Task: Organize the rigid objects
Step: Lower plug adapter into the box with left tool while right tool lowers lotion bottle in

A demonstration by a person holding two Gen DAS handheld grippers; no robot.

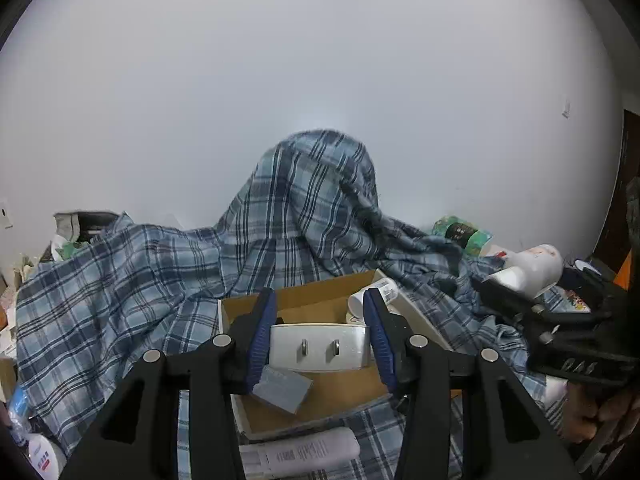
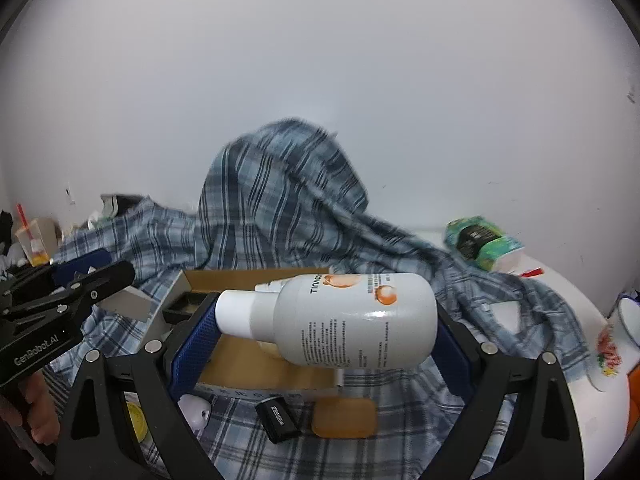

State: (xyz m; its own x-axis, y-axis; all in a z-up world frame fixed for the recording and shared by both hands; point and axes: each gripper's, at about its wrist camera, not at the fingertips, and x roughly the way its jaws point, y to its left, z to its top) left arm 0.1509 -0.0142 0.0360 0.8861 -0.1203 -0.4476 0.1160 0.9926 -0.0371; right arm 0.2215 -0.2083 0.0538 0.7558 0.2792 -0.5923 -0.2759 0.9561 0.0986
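In the middle of both frames, a white plug (image 1: 318, 347) is being pinched by the left gripper (image 1: 318, 336) and a bottle (image 2: 336, 320), lying sideways, by the right gripper (image 2: 326, 338), above the box (image 1: 320, 298).

Blue-and-white plaid cloth (image 1: 140, 280), brown cardboard box (image 1: 320, 300), white bottle (image 2: 352, 320).

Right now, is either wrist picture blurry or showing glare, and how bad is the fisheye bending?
Left wrist view: sharp, the white plug adapter crisp with faint sheen. Right wrist view: the plaid cloth smears with motion blur, while the white bottle is sharp with one small glare streak. Both views: even soft light, dark rounded corners, edges bowed.
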